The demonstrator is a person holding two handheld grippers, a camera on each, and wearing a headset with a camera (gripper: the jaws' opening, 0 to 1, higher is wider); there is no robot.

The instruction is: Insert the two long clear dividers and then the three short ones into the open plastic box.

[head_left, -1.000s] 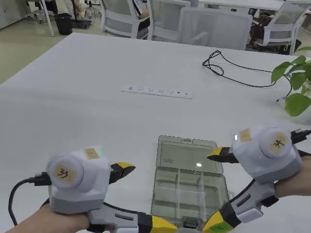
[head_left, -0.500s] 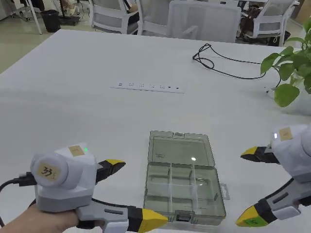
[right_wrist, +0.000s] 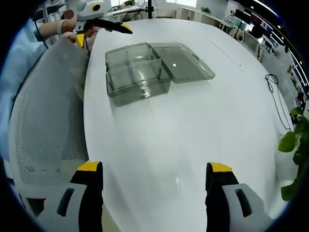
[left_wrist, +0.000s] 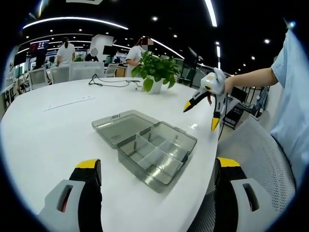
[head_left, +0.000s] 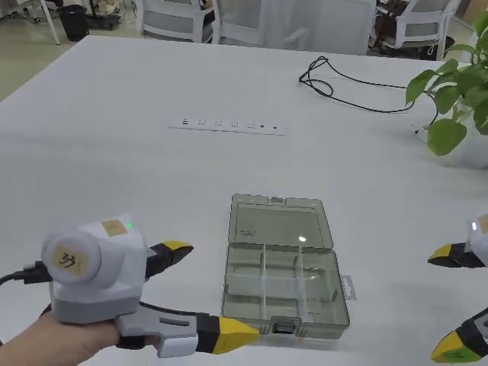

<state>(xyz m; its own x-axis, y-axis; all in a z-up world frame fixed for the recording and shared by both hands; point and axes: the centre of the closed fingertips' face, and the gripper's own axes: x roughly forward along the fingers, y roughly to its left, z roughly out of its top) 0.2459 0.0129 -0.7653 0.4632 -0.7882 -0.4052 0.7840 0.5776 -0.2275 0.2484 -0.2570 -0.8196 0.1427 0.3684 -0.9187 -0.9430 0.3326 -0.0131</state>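
A: Both grippers have pulled back from the box (head_left: 305,329) since a second ago. Your right gripper (head_left: 446,303) has swung out to the right edge of the head view. Your left gripper (head_left: 213,291) is by the box's near left corner.

B: And the fingers?

A: Spread wide on both, with nothing held.

B: Where's the work?

A: You have one box, between your two grippers. Its lid (head_left: 278,221) lies flat on the far side and its tray (head_left: 228,286) is nearer you. Clear dividers (head_left: 263,274) already stand in the tray. You can make out two running near to far and at least one crossing them. Through clear plastic you can't count the short ones for certain.

B: Which step, then?

A: I judge the inserting done, or nearly. Your next move calls for checking that each piece sits down in its slots, and pressing home any that rides high.

B: Anything else?

A: One power strip (head_left: 229,126), one cable (head_left: 366,105) and one plant (head_left: 450,91), all well beyond the box.
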